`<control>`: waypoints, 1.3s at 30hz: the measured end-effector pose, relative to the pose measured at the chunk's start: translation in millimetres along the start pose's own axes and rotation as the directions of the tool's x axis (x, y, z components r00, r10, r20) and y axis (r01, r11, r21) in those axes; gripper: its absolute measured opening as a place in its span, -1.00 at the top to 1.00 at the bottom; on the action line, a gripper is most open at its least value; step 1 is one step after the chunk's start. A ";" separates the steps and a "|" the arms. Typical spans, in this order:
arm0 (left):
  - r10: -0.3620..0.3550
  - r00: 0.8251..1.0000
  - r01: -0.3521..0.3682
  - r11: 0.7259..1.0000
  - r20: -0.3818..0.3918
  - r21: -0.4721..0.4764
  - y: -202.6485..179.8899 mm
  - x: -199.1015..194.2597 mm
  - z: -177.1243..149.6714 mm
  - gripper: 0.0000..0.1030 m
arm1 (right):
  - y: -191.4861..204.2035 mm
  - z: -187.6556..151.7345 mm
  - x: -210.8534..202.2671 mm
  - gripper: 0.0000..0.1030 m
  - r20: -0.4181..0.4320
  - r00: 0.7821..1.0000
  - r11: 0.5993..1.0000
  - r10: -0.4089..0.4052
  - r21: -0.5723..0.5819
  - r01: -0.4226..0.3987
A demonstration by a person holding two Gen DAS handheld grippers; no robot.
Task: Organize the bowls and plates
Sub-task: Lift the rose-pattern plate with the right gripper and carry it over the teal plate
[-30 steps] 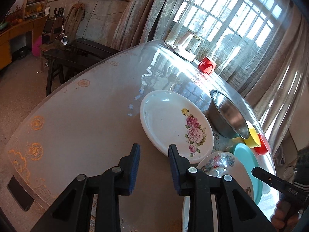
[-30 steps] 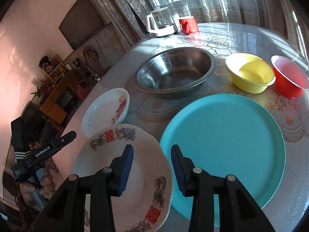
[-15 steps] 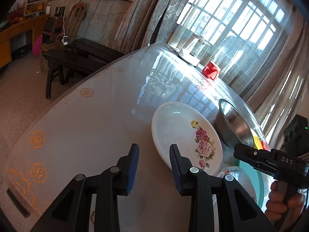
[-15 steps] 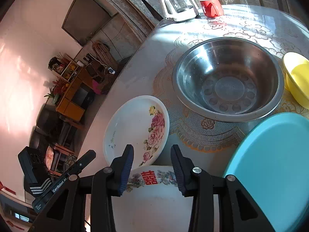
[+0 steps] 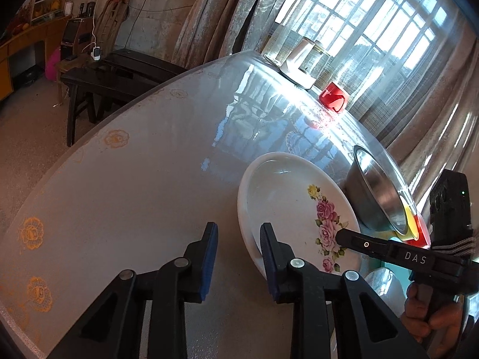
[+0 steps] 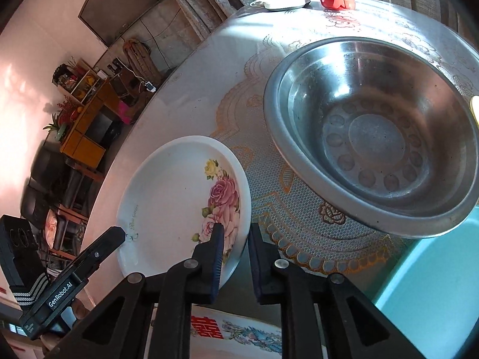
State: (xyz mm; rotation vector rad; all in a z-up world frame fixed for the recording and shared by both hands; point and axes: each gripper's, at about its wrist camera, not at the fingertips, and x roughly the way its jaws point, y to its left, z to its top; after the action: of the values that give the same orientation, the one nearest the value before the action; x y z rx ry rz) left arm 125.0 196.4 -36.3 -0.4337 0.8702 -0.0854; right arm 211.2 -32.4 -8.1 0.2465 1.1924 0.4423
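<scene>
My right claw (image 6: 235,246) clamps the near rim of the white, rose-printed ceramic plate (image 6: 179,197); my left claw (image 5: 236,257), jaws closing, straddles its opposite rim, not gripping.

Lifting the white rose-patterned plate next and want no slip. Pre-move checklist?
1. Right gripper shut on the rim of the white rose-patterned plate: ok.
2. Left gripper gripping the same plate: not ok. Its jaws are closing and the pads are not yet pressing on the rim.
3. Plate empty: ok.
4. Plate apart from the round stainless steel bowl: ok, a strip of lace tablecloth shows between them.
5. Plate already off the table: cannot tell.
</scene>
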 end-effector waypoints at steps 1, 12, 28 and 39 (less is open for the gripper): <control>0.000 1.000 0.000 1.000 -0.006 0.003 -0.8 2.9 0.4 0.50 | 1.7 3.1 3.1 0.70 0.004 1.000 1.000 0.002 -0.003 -0.002; 0.016 1.000 -0.017 0.999 0.009 0.041 -11.9 5.3 3.4 0.66 | -2.6 3.3 4.7 0.69 0.017 1.000 1.000 0.021 0.011 -0.022; -0.022 0.997 0.016 0.996 0.072 0.086 -33.0 -31.5 4.7 0.64 | -8.8 -8.6 -40.0 0.69 0.115 0.990 0.996 0.082 0.010 -0.083; -0.087 0.992 0.071 0.983 0.090 0.169 -72.5 -58.2 -7.3 0.64 | -26.0 -35.5 -86.9 0.68 0.185 0.977 0.993 0.105 0.035 -0.113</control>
State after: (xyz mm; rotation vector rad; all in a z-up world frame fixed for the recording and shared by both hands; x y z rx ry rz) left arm 89.3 142.4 30.8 -0.3137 0.7435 -0.2073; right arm 157.4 -96.7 41.4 0.3851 1.0122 0.4786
